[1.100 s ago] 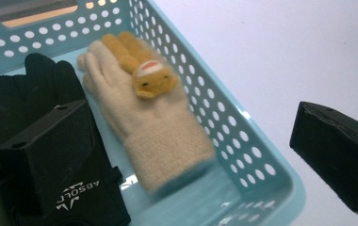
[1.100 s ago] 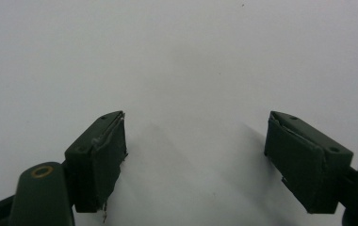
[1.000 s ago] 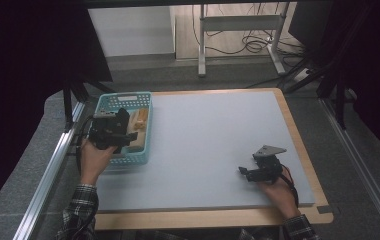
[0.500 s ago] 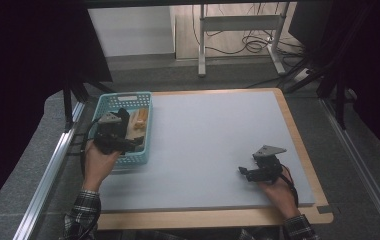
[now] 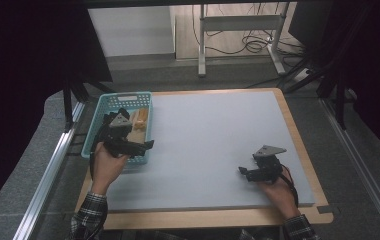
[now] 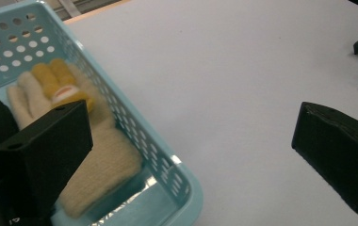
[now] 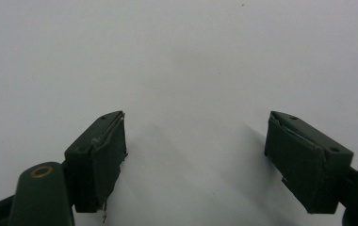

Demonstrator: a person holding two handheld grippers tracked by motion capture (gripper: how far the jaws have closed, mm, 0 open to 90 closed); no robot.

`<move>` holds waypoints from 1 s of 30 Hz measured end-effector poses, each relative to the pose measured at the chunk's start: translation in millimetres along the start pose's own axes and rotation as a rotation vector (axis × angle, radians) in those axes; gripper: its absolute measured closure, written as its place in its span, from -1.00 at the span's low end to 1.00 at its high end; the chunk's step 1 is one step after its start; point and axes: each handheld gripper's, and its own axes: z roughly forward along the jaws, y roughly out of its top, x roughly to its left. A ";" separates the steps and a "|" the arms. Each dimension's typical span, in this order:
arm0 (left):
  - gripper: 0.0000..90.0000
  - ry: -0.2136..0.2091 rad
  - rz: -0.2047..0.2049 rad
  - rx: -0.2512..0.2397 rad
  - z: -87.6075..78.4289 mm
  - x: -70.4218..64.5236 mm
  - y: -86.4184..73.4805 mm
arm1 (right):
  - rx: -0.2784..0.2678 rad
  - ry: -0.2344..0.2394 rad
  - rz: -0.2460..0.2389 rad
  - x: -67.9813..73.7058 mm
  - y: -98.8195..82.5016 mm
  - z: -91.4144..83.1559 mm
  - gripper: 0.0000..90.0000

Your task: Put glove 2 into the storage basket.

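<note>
Glove (image 6: 97, 150), knitted, soft and light, lies in the basket (image 5: 98, 127) at the desk's (image 5: 218, 145) left edge (pinch the cuff); left tongs (image 6: 191, 155) and right tongs (image 7: 196, 160) gape, empty.

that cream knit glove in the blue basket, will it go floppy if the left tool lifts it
Probably floppy: the glove looks like soft knit lying flat in the basket, so its fingers would likely droop. It seems light for its size. The fuzzy knit should grip rather than slip, though a shallow pinch by the open left tool might catch only one layer.
</note>
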 end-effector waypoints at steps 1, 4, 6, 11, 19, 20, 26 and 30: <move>-1.00 -0.003 0.001 -0.001 0.6 -1.8 0.5 | 0.000 0.000 0.001 0.1 0.0 0.0 -0.54; -1.00 -0.012 0.008 -0.004 3.1 -7.1 1.8 | 0.000 -0.001 0.001 0.1 0.0 0.0 -0.54; -1.00 -0.023 0.012 -0.004 5.8 -11.0 2.3 | 0.000 0.000 0.001 0.1 0.0 0.0 -0.54; -1.00 -0.041 0.024 -0.002 12.6 -19.4 2.8 | -0.001 0.000 0.000 0.0 0.0 0.0 -0.54; -1.00 -0.081 0.040 -0.017 22.0 -33.3 4.6 | -0.001 -0.002 0.000 0.0 0.1 0.1 -0.54; -1.00 -0.087 0.041 -0.019 23.2 -35.2 4.9 | -0.001 -0.002 -0.001 -0.1 0.1 0.1 -0.54; -1.00 -0.102 0.063 -0.023 29.1 -46.7 6.3 | -0.001 -0.001 -0.001 -0.1 0.1 0.1 -0.54; -1.00 -0.116 0.068 -0.030 31.7 -51.5 6.0 | -0.001 -0.001 0.000 -0.1 0.1 0.1 -0.54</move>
